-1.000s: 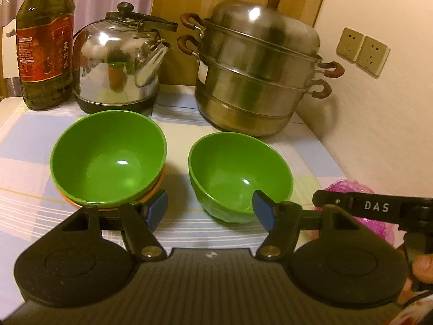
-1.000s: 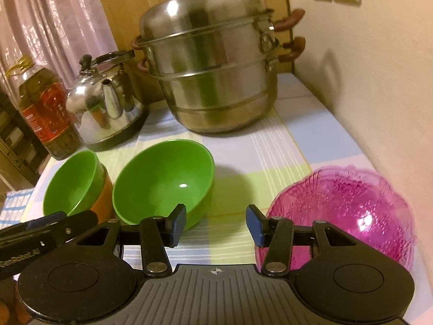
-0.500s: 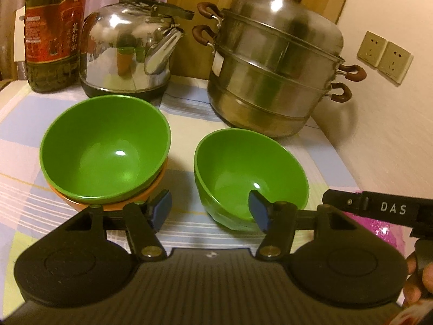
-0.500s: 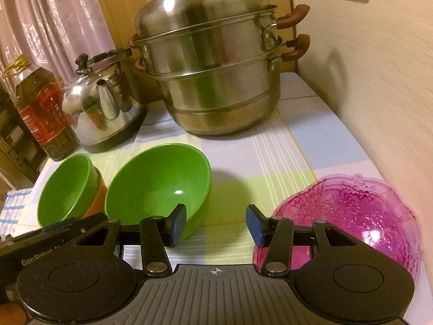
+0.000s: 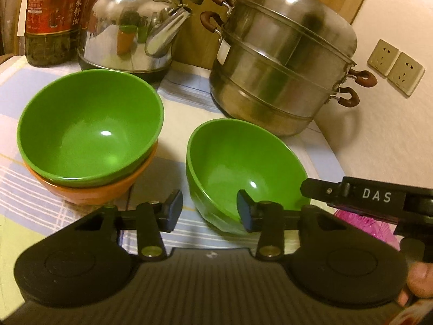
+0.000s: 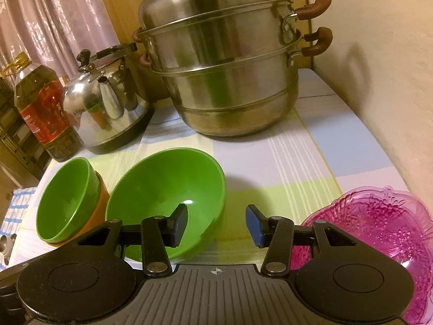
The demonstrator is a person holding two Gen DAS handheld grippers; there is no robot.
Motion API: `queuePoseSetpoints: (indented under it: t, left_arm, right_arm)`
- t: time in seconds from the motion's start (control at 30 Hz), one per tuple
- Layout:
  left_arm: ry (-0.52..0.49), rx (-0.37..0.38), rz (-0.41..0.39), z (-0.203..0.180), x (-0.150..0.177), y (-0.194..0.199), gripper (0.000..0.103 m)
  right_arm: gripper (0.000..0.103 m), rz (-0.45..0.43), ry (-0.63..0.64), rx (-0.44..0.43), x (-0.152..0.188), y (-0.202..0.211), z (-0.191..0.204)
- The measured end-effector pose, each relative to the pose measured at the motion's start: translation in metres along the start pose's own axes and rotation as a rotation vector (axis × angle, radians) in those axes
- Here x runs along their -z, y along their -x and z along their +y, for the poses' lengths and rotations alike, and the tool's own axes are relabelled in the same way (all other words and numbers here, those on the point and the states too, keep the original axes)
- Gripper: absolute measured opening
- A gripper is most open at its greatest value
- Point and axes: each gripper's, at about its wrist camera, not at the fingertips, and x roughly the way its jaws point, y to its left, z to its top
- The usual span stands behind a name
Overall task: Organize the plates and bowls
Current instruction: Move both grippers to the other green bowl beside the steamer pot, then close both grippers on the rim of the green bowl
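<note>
A green bowl (image 5: 89, 127) sits nested in an orange bowl (image 5: 92, 191) at the left. A single green bowl (image 5: 243, 168) stands to their right on the checked cloth. My left gripper (image 5: 208, 211) is low over that bowl's near-left wall. One finger is inside the bowl and the other outside. Its jaws are closing and a gap still shows at the pads. My right gripper (image 6: 216, 226) stands open at the single green bowl (image 6: 165, 197), over its right rim. A pink glass dish (image 6: 379, 233) lies to the right.
A steel steamer pot (image 5: 284, 67), a kettle (image 5: 130, 35) and an oil bottle (image 5: 54, 19) line the back. The wall with sockets (image 5: 395, 65) closes the right side. The right tool's black body (image 5: 373, 196) reaches in beside the single bowl, with a hand behind it.
The left gripper has come down closer over the single green bowl and its jaws have narrowed. The right gripper has drifted leftward, away from the pink dish, toward that bowl.
</note>
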Motion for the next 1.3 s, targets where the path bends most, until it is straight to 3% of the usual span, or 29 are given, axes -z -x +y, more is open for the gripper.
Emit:
queuePoseSetpoints:
  t: [0.3, 0.37, 0.6, 0.83, 1.3]
  left_arm:
    - [0.025, -0.004, 0.003, 0.002, -0.003, -0.011, 0.032]
    - [0.032, -0.006, 0.011, 0.004, -0.003, -0.015, 0.032]
    - [0.029, -0.004, 0.010, 0.004, -0.004, -0.019, 0.028]
    - [0.016, -0.001, 0.011, 0.003, -0.005, -0.020, 0.025]
    - [0.010, 0.008, 0.010, 0.003, -0.005, -0.017, 0.024]
  right_arm:
    - [0.046, 0.019, 0.003, 0.003, -0.003, -0.017, -0.005]
    - [0.038, 0.031, 0.003, 0.003, -0.004, -0.021, -0.006]
    - [0.030, 0.059, 0.005, 0.000, -0.003, -0.033, -0.005]
    - [0.016, 0.073, 0.006, -0.008, -0.003, -0.038, -0.004]
    - [0.015, 0.072, 0.015, 0.024, -0.001, -0.031, 0.002]
